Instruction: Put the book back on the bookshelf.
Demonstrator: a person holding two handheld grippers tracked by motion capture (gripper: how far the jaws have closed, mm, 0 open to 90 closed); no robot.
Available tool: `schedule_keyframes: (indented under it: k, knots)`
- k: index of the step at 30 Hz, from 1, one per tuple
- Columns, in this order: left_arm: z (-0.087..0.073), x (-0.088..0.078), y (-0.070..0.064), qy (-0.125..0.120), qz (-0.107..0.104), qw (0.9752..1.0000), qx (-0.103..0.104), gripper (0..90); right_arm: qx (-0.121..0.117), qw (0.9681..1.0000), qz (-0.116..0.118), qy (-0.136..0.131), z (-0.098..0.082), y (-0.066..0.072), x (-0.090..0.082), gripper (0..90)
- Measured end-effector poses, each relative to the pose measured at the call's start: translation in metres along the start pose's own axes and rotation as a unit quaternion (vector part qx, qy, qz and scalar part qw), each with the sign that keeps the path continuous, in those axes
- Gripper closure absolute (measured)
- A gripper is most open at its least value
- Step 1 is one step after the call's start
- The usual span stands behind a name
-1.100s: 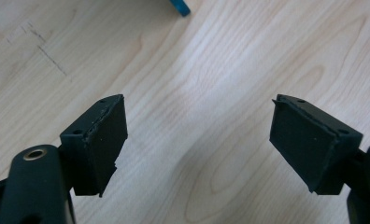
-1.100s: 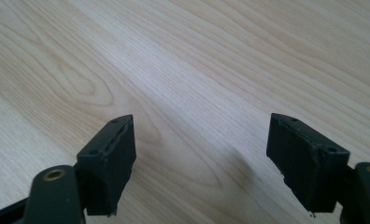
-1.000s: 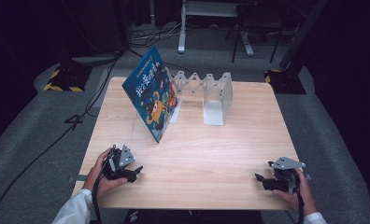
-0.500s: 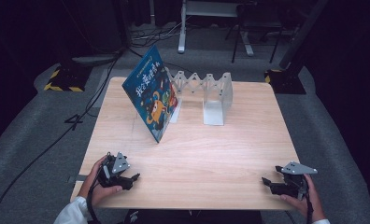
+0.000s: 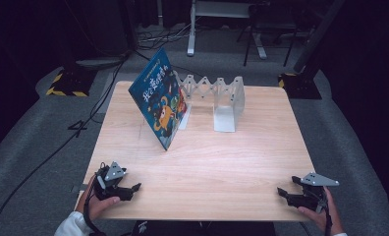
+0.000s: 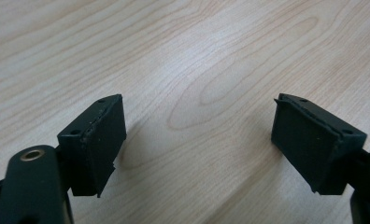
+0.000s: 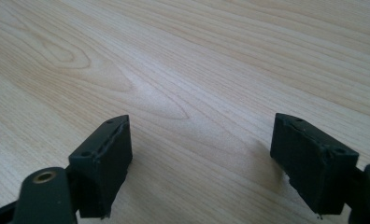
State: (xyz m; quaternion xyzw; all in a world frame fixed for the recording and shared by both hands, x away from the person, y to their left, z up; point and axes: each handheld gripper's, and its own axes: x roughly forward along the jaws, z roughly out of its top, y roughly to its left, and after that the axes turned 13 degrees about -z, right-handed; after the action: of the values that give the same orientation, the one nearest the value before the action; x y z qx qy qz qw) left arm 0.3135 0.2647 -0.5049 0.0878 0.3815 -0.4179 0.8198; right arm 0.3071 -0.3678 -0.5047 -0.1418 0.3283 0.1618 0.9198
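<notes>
A blue picture book [image 5: 159,105] stands tilted on the wooden table [image 5: 207,162], leaning against the left end of a white accordion book rack [image 5: 222,96]. My left gripper [image 5: 132,189] rests near the table's front left corner, far from the book. Its jaws stand open over bare wood [image 6: 197,135]. My right gripper [image 5: 282,193] lies at the front right corner. Its jaws have just been opening further, with nothing between them [image 7: 199,158].
Dark floor surrounds the table, with cables [image 5: 45,157] trailing at the left. A yellow-black striped base [image 5: 65,83] sits at the back left and another stand base [image 5: 300,83] at the back right. A white desk frame [image 5: 222,19] stands behind.
Both hands have drawn back toward the table's near edge, the left one drifting left and the right one drifting right. The book and rack have not moved.
</notes>
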Motion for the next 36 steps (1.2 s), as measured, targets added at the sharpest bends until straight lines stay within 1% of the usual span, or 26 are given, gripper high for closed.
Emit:
schedule_keyframes:
  k: [3, 7, 21, 36]
  knots:
    - [-0.0009, -0.0012, 0.0007, 0.001, 0.002, 1.0, 0.005, 18.3, 0.0, 1.0, -0.001, 0.0, -0.0001, 0.0, 0.0, 21.2]
    - [-0.0023, -0.0024, 0.0011, 0.002, -0.001, 1.0, 0.003, 18.1, 0.001, 1.0, -0.002, -0.001, -0.0001, 0.0001, 0.0002, 21.1]
    - [-0.0022, -0.0026, 0.0015, 0.002, 0.003, 1.0, 0.004, 17.4, 0.002, 1.0, -0.002, 0.0, 0.0001, 0.0003, 0.0003, 21.2]
    - [-0.0021, -0.0023, 0.0017, 0.002, 0.002, 1.0, 0.003, 16.8, 0.002, 1.0, -0.002, 0.0, 0.0002, 0.0001, 0.0003, 21.2]
